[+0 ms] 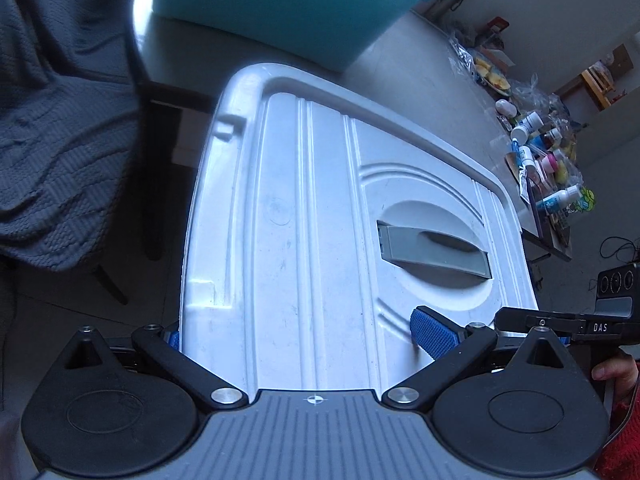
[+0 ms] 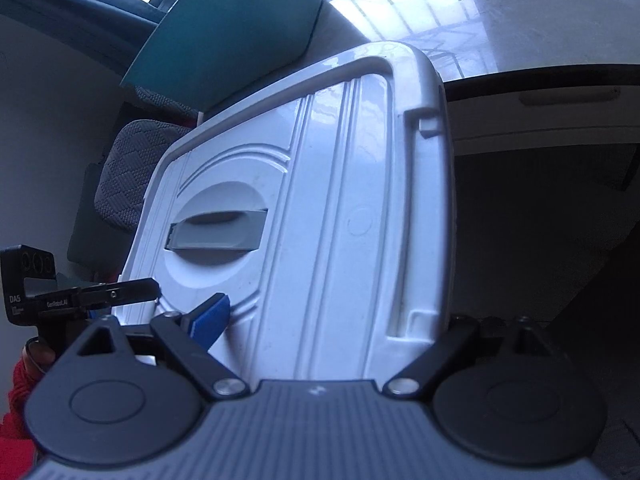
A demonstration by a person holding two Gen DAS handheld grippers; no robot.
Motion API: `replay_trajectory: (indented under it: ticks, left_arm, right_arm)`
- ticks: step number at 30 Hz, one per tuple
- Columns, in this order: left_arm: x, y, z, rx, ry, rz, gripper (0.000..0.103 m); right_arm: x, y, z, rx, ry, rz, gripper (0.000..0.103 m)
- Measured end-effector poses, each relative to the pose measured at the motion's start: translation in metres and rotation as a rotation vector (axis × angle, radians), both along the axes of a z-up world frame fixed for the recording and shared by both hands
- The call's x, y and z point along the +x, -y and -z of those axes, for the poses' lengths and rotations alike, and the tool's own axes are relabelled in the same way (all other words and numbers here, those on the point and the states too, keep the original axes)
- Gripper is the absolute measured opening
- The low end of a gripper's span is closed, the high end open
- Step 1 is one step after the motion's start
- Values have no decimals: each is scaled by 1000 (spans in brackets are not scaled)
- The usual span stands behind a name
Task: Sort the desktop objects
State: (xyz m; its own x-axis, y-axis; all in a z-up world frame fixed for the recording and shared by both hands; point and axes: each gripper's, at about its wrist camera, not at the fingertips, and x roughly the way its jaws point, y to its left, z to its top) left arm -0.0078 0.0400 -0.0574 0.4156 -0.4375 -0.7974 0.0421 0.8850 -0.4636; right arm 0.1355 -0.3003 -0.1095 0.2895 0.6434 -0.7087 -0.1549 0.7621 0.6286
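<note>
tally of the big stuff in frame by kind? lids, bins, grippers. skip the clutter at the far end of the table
white lid: 1
grey handle set in the lid: 1
teal bin: 1
grippers: 2, the left gripper and the right gripper, both with fingers on the lid
Total: 5

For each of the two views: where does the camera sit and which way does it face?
Left wrist: on the left gripper, angled down over the white lid; the right gripper and a hand show.
Right wrist: on the right gripper, facing the lid from its opposite side; the left gripper shows.
Shared: the lid, its grey handle, the teal bin.
</note>
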Motion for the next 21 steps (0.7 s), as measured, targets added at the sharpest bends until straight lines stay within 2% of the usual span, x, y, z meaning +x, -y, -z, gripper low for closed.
replay_trajectory:
  ticks: [10,21]
  left_arm:
    - [-32,-43,-43,16,65,-58,103]
    - [-33,-76,-89,24,90,-69,103]
  right_arm:
    - [12,-54,-26,10,58,-50,92]
    - [25,-92,-50,22,103,-55,92]
